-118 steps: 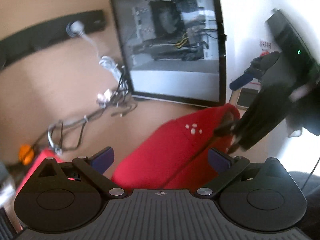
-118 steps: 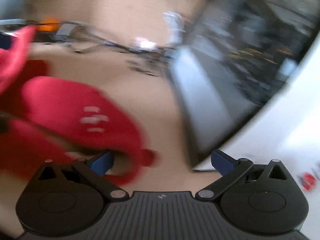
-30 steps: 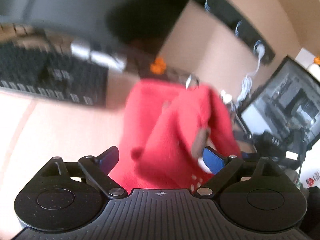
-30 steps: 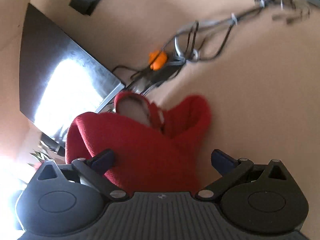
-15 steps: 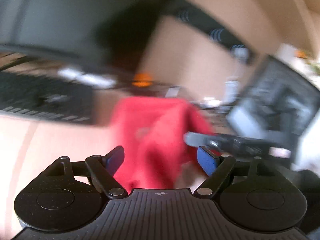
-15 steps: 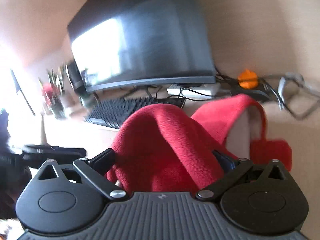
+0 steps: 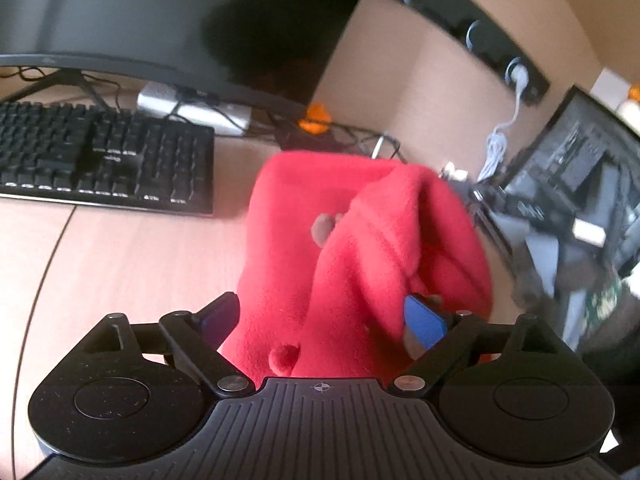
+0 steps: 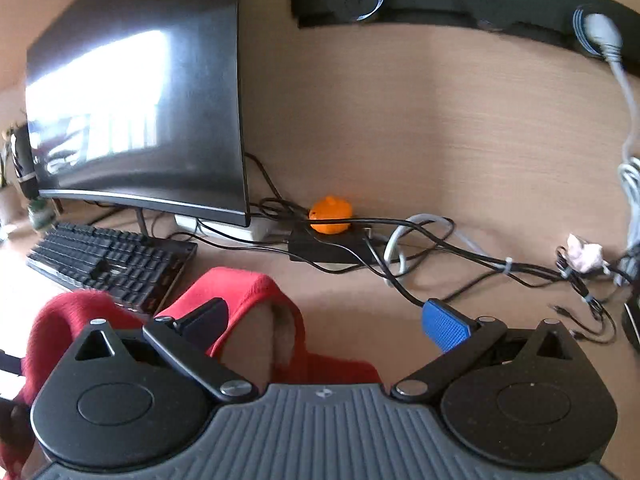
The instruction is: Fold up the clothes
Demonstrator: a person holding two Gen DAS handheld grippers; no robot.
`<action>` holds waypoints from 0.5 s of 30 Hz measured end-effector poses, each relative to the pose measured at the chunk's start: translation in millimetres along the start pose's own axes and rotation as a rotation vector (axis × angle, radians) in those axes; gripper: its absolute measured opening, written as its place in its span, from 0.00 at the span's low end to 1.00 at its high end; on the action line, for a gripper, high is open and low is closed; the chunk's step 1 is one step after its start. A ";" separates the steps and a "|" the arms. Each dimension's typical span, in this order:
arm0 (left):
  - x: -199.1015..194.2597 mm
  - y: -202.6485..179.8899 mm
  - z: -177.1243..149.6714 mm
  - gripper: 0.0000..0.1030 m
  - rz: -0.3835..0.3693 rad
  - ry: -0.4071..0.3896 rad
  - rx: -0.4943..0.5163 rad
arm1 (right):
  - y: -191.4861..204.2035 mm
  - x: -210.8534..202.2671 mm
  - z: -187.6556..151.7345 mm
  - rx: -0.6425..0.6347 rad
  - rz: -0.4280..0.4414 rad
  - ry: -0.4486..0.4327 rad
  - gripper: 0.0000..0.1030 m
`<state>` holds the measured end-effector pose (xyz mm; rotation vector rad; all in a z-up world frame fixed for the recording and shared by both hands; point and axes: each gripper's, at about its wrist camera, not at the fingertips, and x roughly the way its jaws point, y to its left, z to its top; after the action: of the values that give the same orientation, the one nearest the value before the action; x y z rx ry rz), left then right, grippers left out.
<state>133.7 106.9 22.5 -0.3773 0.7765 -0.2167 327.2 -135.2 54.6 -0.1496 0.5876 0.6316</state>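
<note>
Item: red fleece garment (image 7: 360, 248), one piece, lying on the light wood desk (image 7: 120, 264) in a loose bunched mound, at about 12 o'clock just ahead of the left gripper (image 7: 322, 320) in the left wrist view; in the right wrist view the same garment shows at 7 to 8 o'clock, low under the right gripper (image 8: 324, 322), with a pale lining visible inside a raised loop of cloth. Condition: layers overlap unevenly, one rounded flap lapped over another, edges not squared; judged partly gathered, not a finished flat fold, with smoothing and at least one further fold likely left to do. Left gripper: jaws have just been opening again after a brief narrowing, now spread wide, fleece lying between the blue pads (image 7: 424, 322), the right pad touching or very near the cloth but no pinch evident. Right gripper: fingers spread wide, nothing pinched; the left finger sits over the cloth, the blue right pad over bare desk. Surroundings: black keyboard (image 7: 104, 160) at 10 o'clock of the garment, curved monitor (image 8: 140, 112) behind it, orange object (image 8: 331, 220) and tangled cables (image 8: 460, 256) at 12 to 1 o'clock, computer case (image 7: 580, 184) at 3 o'clock
</note>
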 end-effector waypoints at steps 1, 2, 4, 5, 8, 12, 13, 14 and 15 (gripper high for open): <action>6.2 -0.8 1.4 0.90 0.005 0.012 0.007 | 2.8 8.8 0.6 -0.022 0.011 0.020 1.00; 11.5 -0.6 3.4 0.90 0.012 0.022 0.014 | 4.5 16.5 0.1 -0.047 0.027 0.044 1.00; 20.8 0.5 6.9 0.90 0.037 0.040 0.033 | 0.8 24.2 -1.0 -0.077 0.058 0.091 1.00; 24.9 1.3 8.4 0.90 0.054 0.049 0.043 | -4.2 23.9 -4.7 -0.103 0.031 0.100 1.00; 32.4 3.9 12.2 0.92 0.083 0.070 0.069 | -22.3 18.3 -19.9 -0.198 -0.110 0.105 1.00; 41.7 7.9 15.0 0.92 0.086 0.088 0.064 | -46.1 32.8 -35.6 -0.160 -0.161 0.154 1.00; 43.6 8.3 16.0 0.92 0.083 0.092 0.060 | -44.9 35.9 -37.7 -0.161 -0.165 0.152 1.00; 45.2 7.9 17.1 0.92 0.084 0.093 0.060 | -42.3 38.8 -39.5 -0.174 -0.174 0.147 1.00; 47.6 7.8 18.6 0.92 0.088 0.095 0.064 | -40.0 42.8 -42.2 -0.188 -0.184 0.144 1.00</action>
<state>180.6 103.2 1.0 -0.2728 0.8756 -0.1777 359.0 -158.2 -6.1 -0.4233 0.6441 0.4986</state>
